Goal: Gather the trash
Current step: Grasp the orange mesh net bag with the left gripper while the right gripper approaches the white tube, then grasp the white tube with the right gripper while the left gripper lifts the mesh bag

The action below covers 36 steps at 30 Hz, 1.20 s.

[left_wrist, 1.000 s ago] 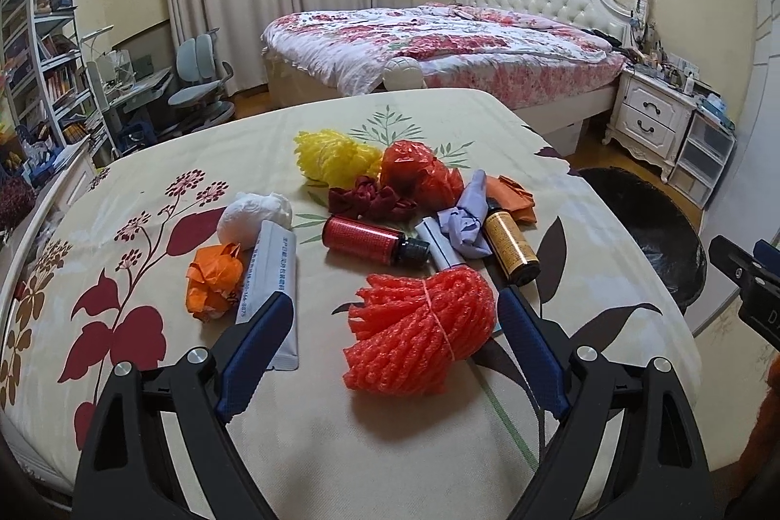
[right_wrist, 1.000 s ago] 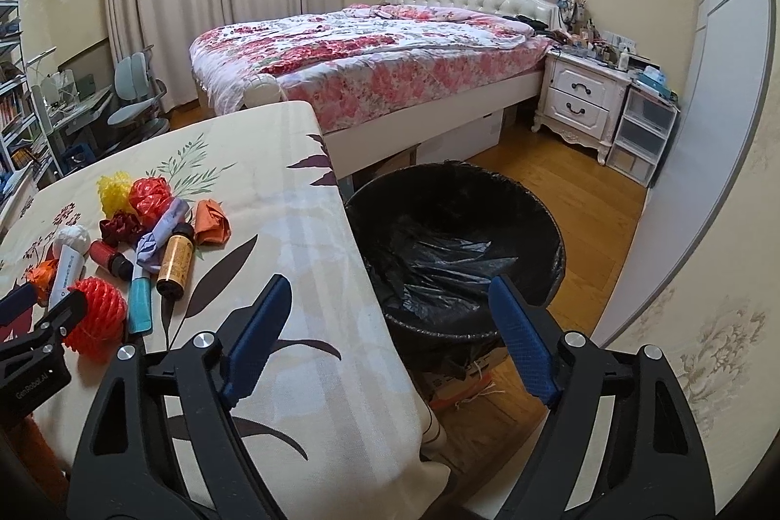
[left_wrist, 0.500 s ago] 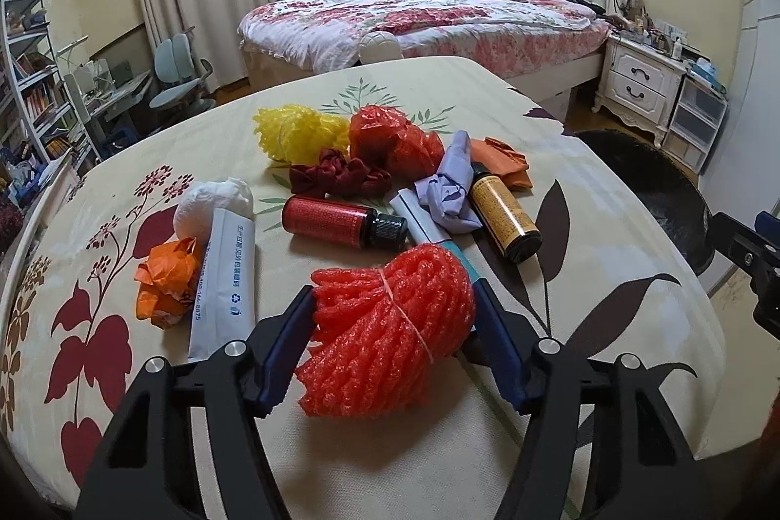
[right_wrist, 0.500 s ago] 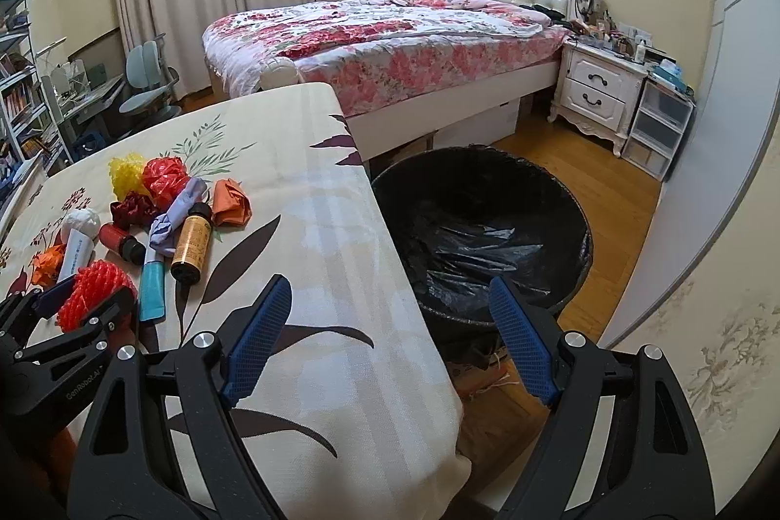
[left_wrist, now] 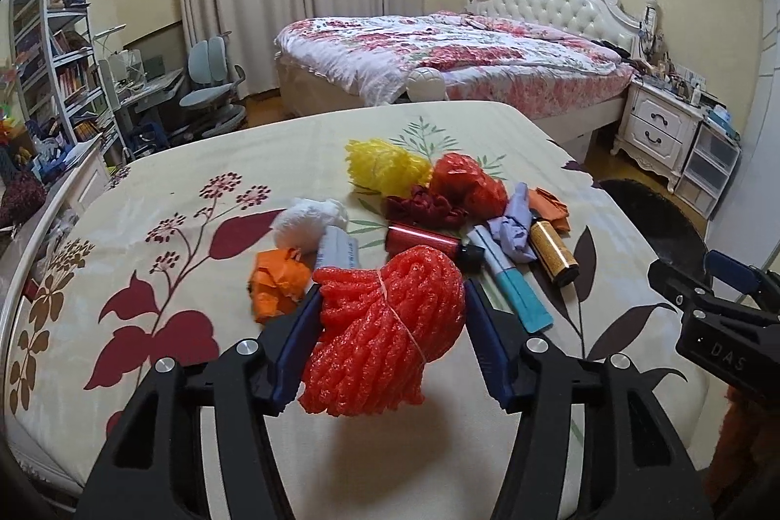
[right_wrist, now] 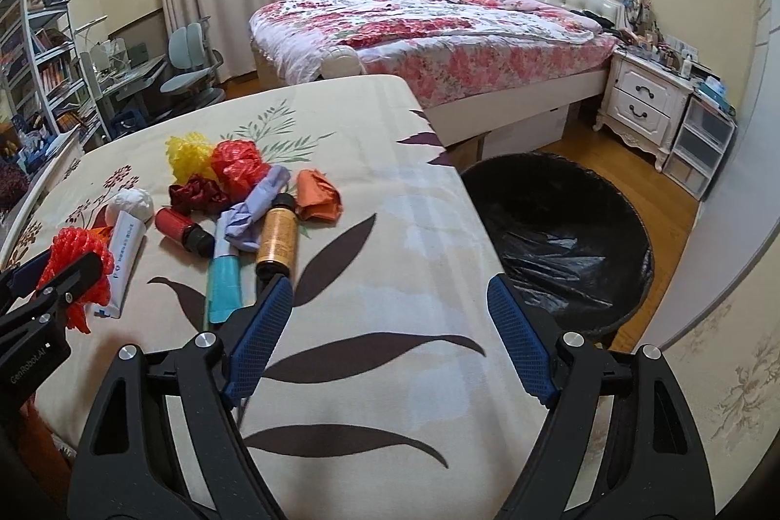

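Blue-padded fingers (left_wrist: 302,330) of the left gripper (left_wrist: 390,325) are clamping the bundled red foam fruit net (left_wrist: 385,330) from both sides, their jaws having just been closing onto it, and the bundle is sitting between them above the near part of the cream leaf-patterned tablecloth (left_wrist: 161,198). By the look of it the net is going to handle as very light, soft and springy, giving under the pads rather than slipping, so the hold across its thick middle near the pale band seems sound. To the right, the right gripper (right_wrist: 390,325) is hanging with its jaws spread and nothing between them, over bare cloth, with the black-lined round trash bin (right_wrist: 560,222) on the floor just beyond the table's right edge. Still lying in a cluster farther along the table are one yellow foam net (left_wrist: 385,169), one crumpled red plastic wrap (left_wrist: 468,183), one dark red crinkled scrap (left_wrist: 424,210), one white paper ball (left_wrist: 307,222), two orange crumpled papers (left_wrist: 278,283) (left_wrist: 551,205), one lilac crumpled wrapper (left_wrist: 516,222), one red bottle with a black cap (left_wrist: 424,240), one amber bottle (left_wrist: 553,252), one white tube (left_wrist: 336,249) and one teal-ended tube (left_wrist: 512,286). The two bottles are likely stiffer, heavier and apt to roll.
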Motion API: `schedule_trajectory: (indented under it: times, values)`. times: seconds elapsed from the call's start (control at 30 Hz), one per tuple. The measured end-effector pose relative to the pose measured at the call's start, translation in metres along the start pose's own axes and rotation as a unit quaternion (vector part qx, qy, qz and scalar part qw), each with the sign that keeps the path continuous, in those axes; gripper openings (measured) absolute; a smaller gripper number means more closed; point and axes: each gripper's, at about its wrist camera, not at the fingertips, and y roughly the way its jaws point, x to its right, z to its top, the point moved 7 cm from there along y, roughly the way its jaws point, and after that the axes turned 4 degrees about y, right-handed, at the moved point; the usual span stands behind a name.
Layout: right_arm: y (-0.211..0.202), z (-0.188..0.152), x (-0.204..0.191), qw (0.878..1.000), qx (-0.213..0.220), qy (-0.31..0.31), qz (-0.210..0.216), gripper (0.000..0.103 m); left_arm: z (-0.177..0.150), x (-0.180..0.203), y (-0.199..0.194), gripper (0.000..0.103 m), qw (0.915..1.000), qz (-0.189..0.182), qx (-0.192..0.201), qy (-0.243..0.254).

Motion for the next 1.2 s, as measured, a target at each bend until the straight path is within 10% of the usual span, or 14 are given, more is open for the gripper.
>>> schedule_trajectory:
  times: [0.6, 1.03, 1.2]
  values:
    - [0.012, -0.007, -0.166, 0.987, -0.030, -0.105, 0.114, 0.074, -0.034, -0.135, -0.004, 0.058, 0.9918, 0.100, -0.020, -0.076]
    - [0.049, -0.026, -0.213, 0.981, -0.080, -0.127, 0.118, 0.069, -0.043, -0.168, 0.003, 0.058, 0.9888, 0.114, -0.027, -0.092]
    - [0.054, -0.030, -0.213, 0.979, -0.096, -0.127, 0.126, 0.041, -0.042, -0.164, 0.005, 0.058, 0.9895, 0.105, -0.026, -0.096]
